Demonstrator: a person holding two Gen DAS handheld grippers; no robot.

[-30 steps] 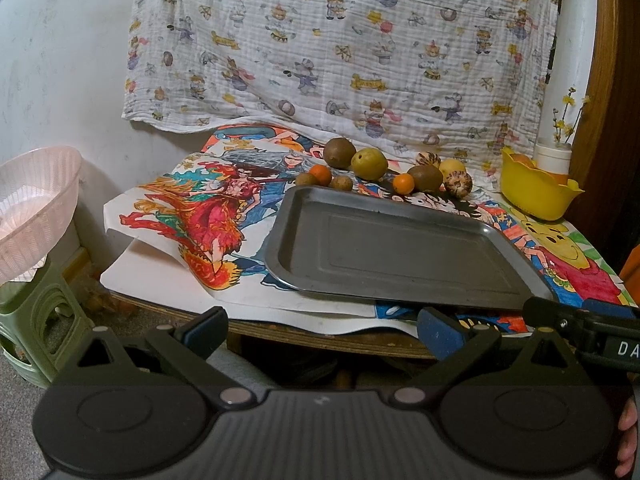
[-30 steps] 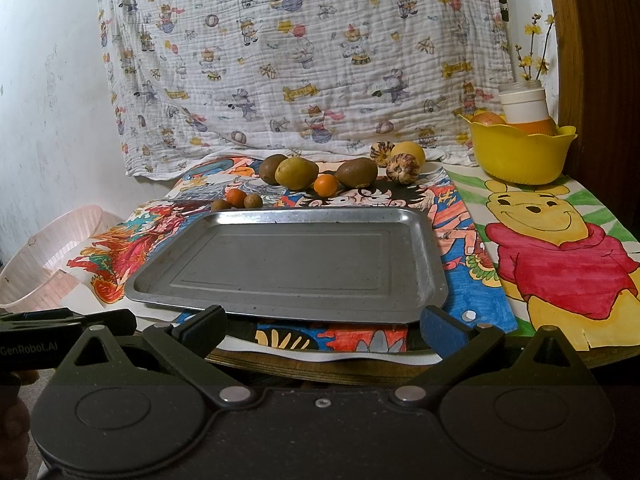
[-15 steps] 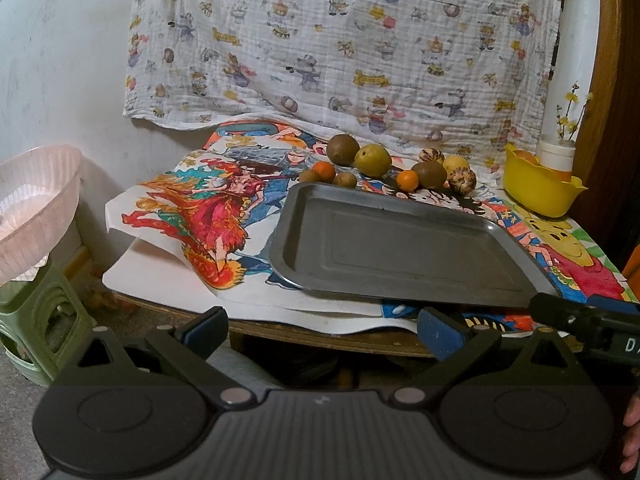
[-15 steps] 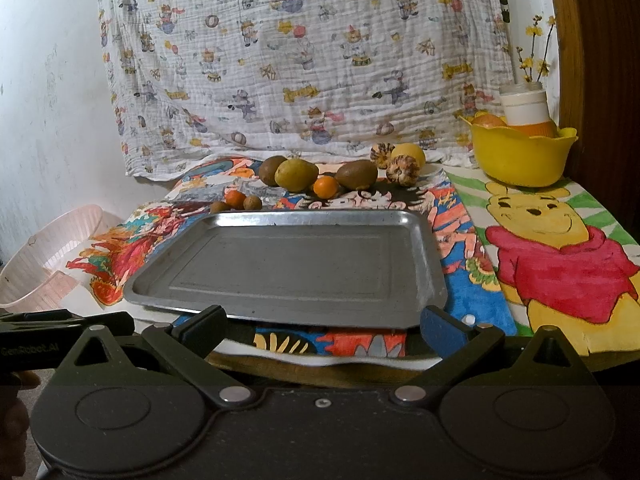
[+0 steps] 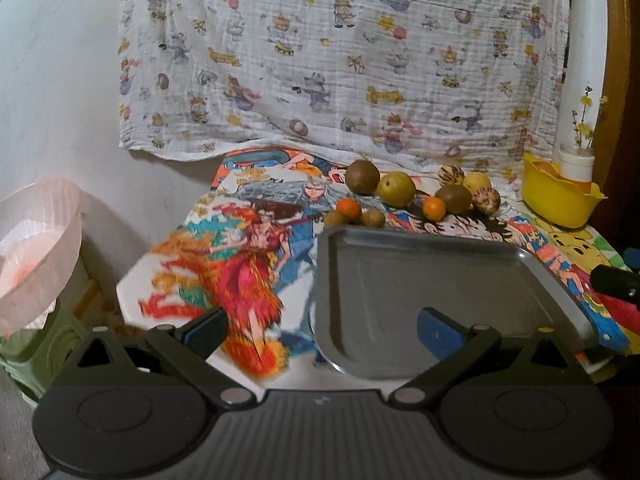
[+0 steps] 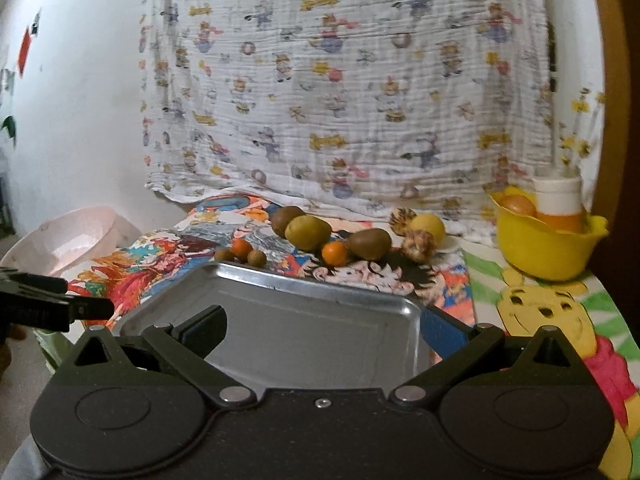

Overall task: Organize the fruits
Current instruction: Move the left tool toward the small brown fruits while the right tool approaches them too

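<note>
An empty grey metal tray [image 5: 440,280] [image 6: 304,320] lies on a table covered with cartoon posters. Behind its far edge sit several fruits: a brown kiwi [image 5: 362,176] [image 6: 286,218], a green-yellow fruit [image 5: 396,189] [image 6: 307,232], a second kiwi [image 5: 453,199] [image 6: 369,243], small oranges [image 5: 434,208] [image 6: 334,253], little brown fruits [image 5: 374,218] [image 6: 256,258] and a yellow lemon [image 5: 476,181] [image 6: 428,227]. My left gripper [image 5: 320,332] hangs open over the tray's near left corner. Over the tray's near edge my right gripper [image 6: 320,332] is open too. Neither holds anything.
A yellow bowl [image 5: 560,204] [image 6: 548,240] with an orange and a white cup stands at the table's back right. A pink basket [image 5: 36,248] [image 6: 72,240] sits on a green stool left of the table. A printed cloth [image 5: 340,60] hangs behind.
Both grippers have moved forward and up over the table's near edge, so the tray and fruits look closer. Both stay open and nothing on the table has moved.
</note>
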